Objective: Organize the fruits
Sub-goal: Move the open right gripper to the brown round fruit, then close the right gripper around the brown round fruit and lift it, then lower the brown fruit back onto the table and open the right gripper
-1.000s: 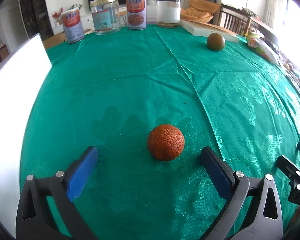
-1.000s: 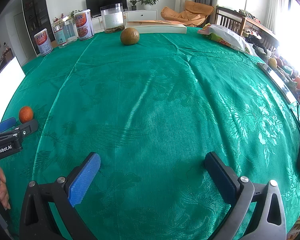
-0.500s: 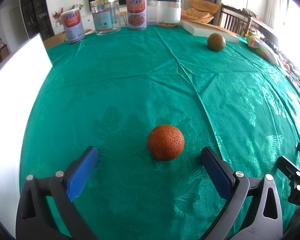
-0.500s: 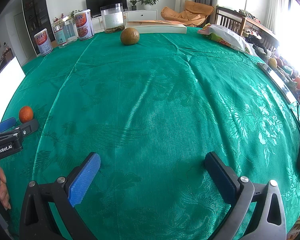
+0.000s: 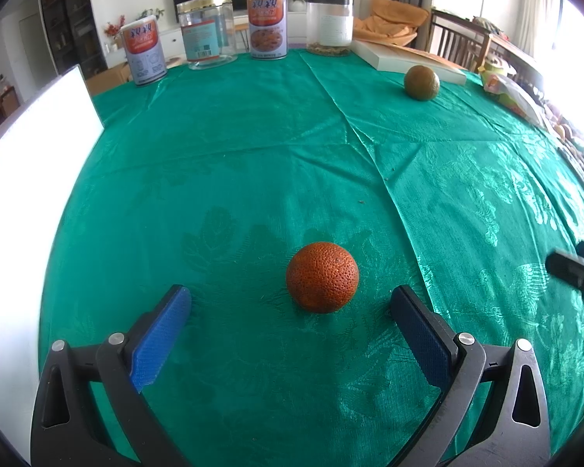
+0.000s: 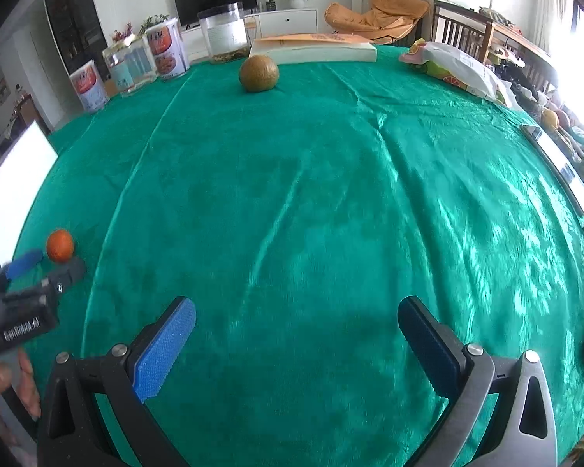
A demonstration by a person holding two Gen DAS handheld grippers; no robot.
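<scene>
Orange (image 5: 322, 277) sits on the green tabletop (image 5: 253, 163) just ahead of the left gripper (image 5: 288, 311), jaws wide open and not touching it. Right gripper (image 6: 296, 321) gapes empty too, well off to the orange's right. Honestly that round thing could roll away if one jaw bumps it first.

Wide-open right hand-held gripper (image 6: 296, 323) above bare green tablecloth (image 6: 331, 202), brownish-green fruit (image 6: 259, 73) far ahead.

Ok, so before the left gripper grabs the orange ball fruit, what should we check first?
1. Left gripper open wide enough: ok.
2. Orange fruit lies between its fingers' line, just ahead of the tips: ok.
3. Nothing touches the fruit on the green cloth: ok.
4. Right gripper open, holding nothing: ok.
5. Brownish-green fruit far off, out of the way: ok.
6. Where the fruit should go: cannot tell.
</scene>
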